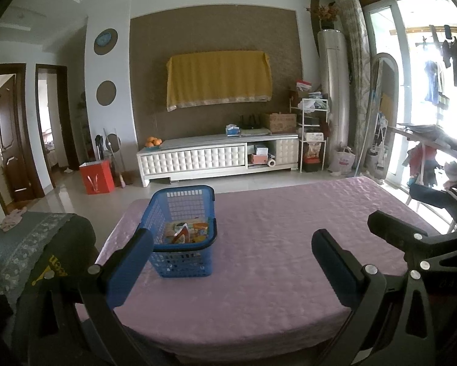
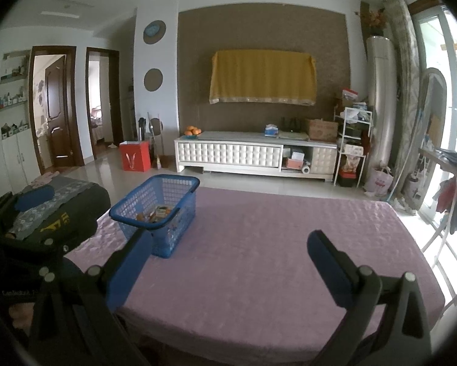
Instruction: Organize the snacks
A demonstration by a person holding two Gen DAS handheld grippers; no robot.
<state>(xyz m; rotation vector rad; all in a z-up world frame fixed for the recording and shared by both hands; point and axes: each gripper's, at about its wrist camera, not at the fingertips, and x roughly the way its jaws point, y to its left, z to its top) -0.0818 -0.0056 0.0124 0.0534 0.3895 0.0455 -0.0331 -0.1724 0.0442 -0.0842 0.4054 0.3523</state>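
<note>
Blue basket (image 1: 182, 231) sits on the pink-covered surface (image 1: 274, 274), toward its far left corner. Snack packets (image 1: 187, 231) lie loose in the bottom of it, colours mixed, labels too small to read. Rest of the cloth shows bare in both views.

Left hand-held gripper (image 1: 233, 262) hovers above the near part of the surface, jaws wide apart, nothing between them. Right hand-held gripper (image 2: 228, 262) the same: spread wide, empty, well apart from the basket. Basket lies ahead and left of both.

Judgement: packets appear gathered already, so the step in hand is likely either tidying them inside the basket or lifting one out to sort. Unclear which from here.

To do it well:
- Left one is the nearer; bring it in over the near rim, not through the mesh wall.
- Come down from above, jaws kept wide until a packet edge lies between the pads (image 1: 134, 259).
- Take a packet by its sealed edge; foil or film bodies will probably slip and crush.
- Basket is light plastic on soft cloth and may slide or tip if the rim is nudged; the free one could steady the far rim.
</note>
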